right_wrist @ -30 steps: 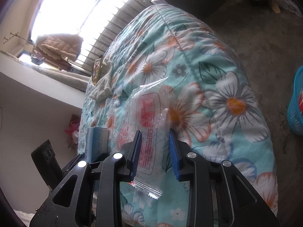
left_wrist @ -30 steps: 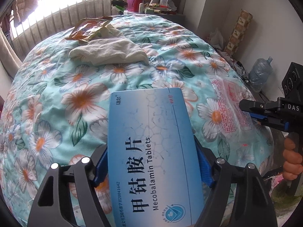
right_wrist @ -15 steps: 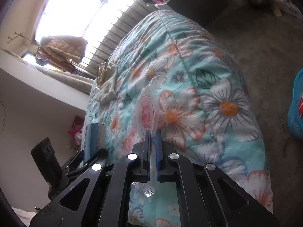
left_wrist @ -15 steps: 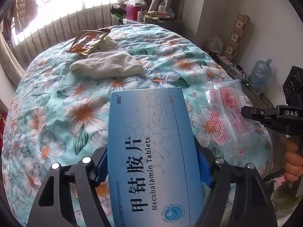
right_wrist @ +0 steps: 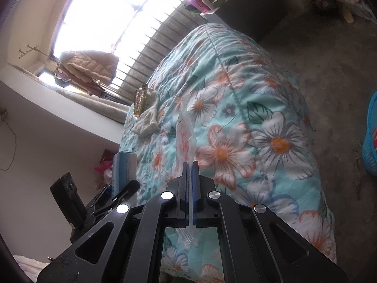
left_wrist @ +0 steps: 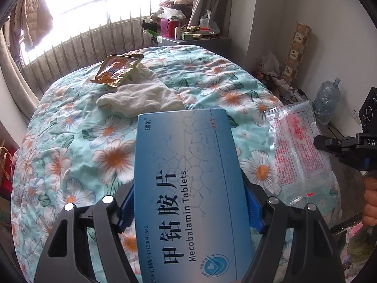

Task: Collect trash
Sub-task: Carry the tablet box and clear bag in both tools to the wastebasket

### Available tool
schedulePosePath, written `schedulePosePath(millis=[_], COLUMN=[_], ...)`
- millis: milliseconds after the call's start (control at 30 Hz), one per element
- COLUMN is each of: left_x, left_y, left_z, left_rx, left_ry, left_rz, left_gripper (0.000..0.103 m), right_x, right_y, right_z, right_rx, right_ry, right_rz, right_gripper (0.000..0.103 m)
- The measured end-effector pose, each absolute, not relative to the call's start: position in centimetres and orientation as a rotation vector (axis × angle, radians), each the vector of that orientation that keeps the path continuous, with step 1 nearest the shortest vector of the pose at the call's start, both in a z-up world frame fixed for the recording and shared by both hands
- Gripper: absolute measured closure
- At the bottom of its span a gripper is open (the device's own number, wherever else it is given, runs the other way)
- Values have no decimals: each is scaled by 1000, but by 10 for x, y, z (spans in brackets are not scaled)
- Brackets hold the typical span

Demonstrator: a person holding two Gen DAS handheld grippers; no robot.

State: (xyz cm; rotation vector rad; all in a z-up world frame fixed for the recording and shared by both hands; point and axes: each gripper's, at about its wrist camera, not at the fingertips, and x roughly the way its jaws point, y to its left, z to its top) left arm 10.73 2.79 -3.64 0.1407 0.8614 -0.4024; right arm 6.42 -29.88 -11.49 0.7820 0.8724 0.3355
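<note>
My left gripper [left_wrist: 188, 202] is shut on a blue Mecobalamin tablet box [left_wrist: 188, 188] and holds it above the floral bed [left_wrist: 70, 141]. My right gripper [right_wrist: 190, 165] is shut on a clear plastic wrapper with red print [right_wrist: 185, 139], lifted off the bed's right side; the wrapper [left_wrist: 297, 151] and the right gripper [left_wrist: 317, 141] also show in the left wrist view. A yellow snack packet [left_wrist: 115, 72] and a white cloth [left_wrist: 141, 99] lie at the far end of the bed.
A blue basket [right_wrist: 371, 136] stands on the floor at the right of the bed. A cluttered side table [left_wrist: 188, 35] stands beyond the bed near the window. A water jug [left_wrist: 327, 101] and bags sit along the right wall.
My right gripper has closed on the clear wrapper and raised it off the bed. My left gripper has lifted the tablet box higher and back.
</note>
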Motion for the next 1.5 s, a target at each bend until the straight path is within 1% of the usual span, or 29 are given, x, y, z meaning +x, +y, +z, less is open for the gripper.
schedulePosePath(millis=[633,1067,1300,1500], left_x=[105,101,103,103], left_y=[40,34,14,-26], left_z=[-34,-14,5,17], left_rx=[121,135,180,244], left_ry=[835,780,731,708], left_rz=[-372,-398,-467,-536], left_gripper=[30,30,30,30], right_x=[68,58,48,38], right_y=[-290,-304,-311,-326], right_z=[-104,-94,-88,-94], right_rx=[784,793,807,844], right_ry=[851,801,764,720], right_rz=[374,364,342,326], right_gripper=[103,103,103,103])
